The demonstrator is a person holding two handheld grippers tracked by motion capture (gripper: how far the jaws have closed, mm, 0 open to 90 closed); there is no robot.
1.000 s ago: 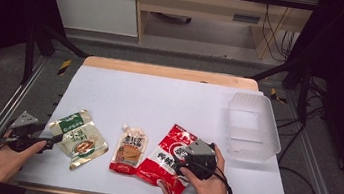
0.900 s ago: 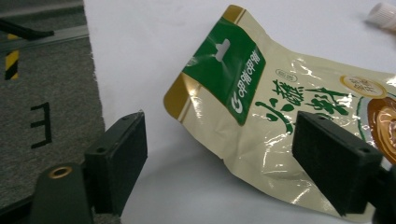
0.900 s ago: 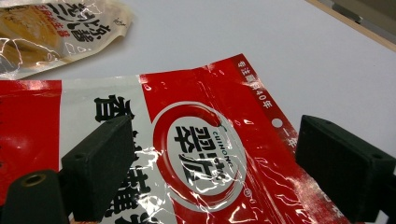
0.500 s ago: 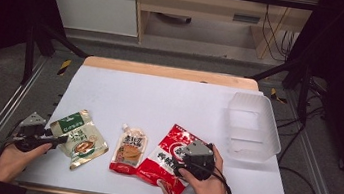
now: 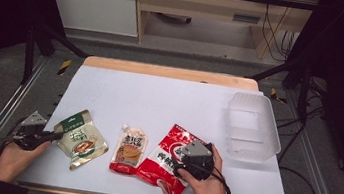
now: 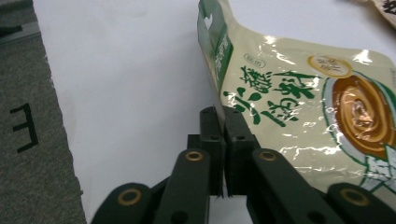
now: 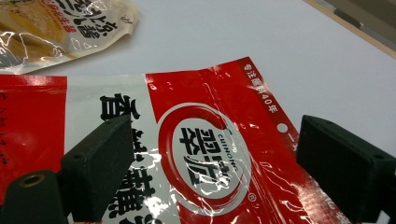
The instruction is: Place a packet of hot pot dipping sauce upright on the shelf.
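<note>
The white tabletop [image 5: 169,101] carries an empty clear plastic bin [image 5: 251,127]; nothing is packed yet. Right tongs [image 7: 210,168], spread, hover over the red foil pouch [image 7: 205,154]. Left tongs [image 6: 223,140], pressed together, pinch the green-and-cream pouch [image 6: 299,98] at its edge.

Red pouch [image 5: 167,161] partly hidden under right gripper [image 5: 187,160]; green pouch [image 6: 299,107] cut off by frame edge.

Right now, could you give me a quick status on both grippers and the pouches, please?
Left gripper shut on green pouch edge. Right gripper open above red pouch. Clear bin at right, nothing blocking.
</note>
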